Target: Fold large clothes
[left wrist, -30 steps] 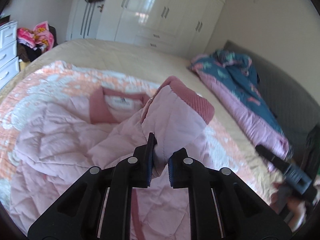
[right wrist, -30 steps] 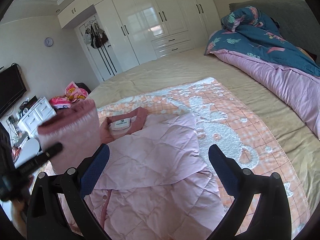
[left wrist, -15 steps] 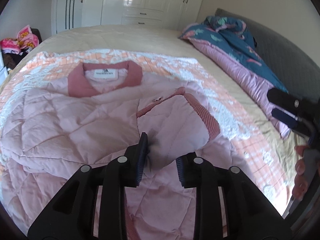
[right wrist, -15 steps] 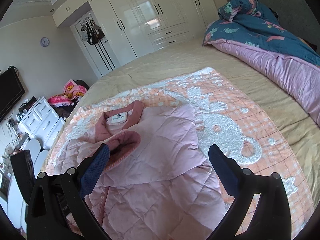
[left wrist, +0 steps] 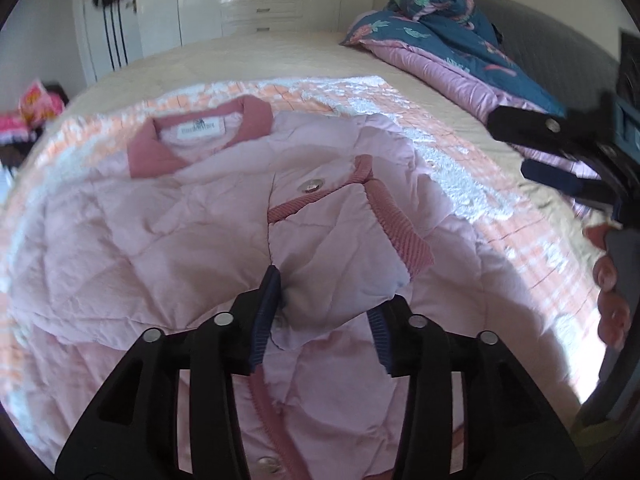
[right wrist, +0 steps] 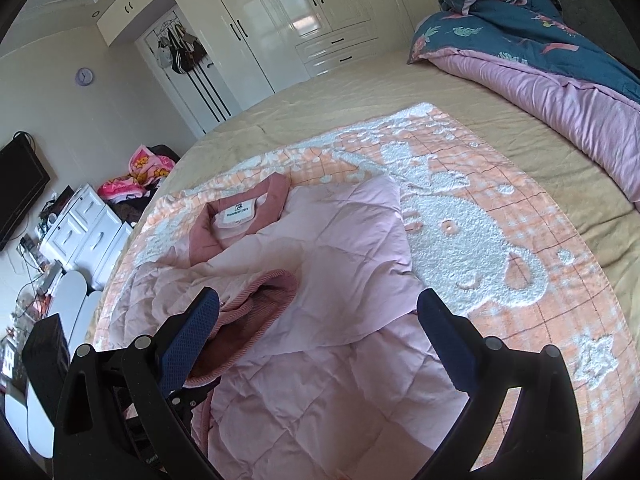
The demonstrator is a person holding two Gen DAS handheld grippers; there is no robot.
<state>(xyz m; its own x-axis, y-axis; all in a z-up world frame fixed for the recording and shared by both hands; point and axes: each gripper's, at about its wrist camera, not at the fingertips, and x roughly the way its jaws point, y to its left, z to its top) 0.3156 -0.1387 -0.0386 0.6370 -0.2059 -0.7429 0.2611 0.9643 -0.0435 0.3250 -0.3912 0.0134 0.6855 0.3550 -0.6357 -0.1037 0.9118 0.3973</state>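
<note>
One pink quilted jacket (right wrist: 320, 280) lay spread on one orange-and-white patterned blanket (right wrist: 500, 240), which itself lay on the tan bed (right wrist: 400, 112). The jacket's single darker pink collar (right wrist: 240, 220) pointed toward the wardrobe, and one sleeve (left wrist: 340, 248), ending in a ribbed pink cuff (left wrist: 396, 224), was folded across the chest. Off the bed's left side stood one white drawer unit (right wrist: 84, 232) with a heap of bright pink fabric (right wrist: 136, 176) beyond it; one white wardrobe (right wrist: 300, 20) filled the far wall, and one blue-and-lilac duvet (right wrist: 540, 52) was bunched along the bed's right side. Two grippers were in play. The left gripper (left wrist: 324, 304) hovered low over the folded sleeve with its jaws parted, a fold of the sleeve's fabric lying loose between them; the left blue pad (left wrist: 266, 308) touched the cloth, while the other pad stood just clear of it, so nothing was clamped. The right gripper (right wrist: 320, 336) hung above the jacket's middle with its jaws spread wide and nothing between them, touching no cloth as far as could be seen; in the left wrist view it appeared at the right edge, held by a hand (left wrist: 612, 276).
</note>
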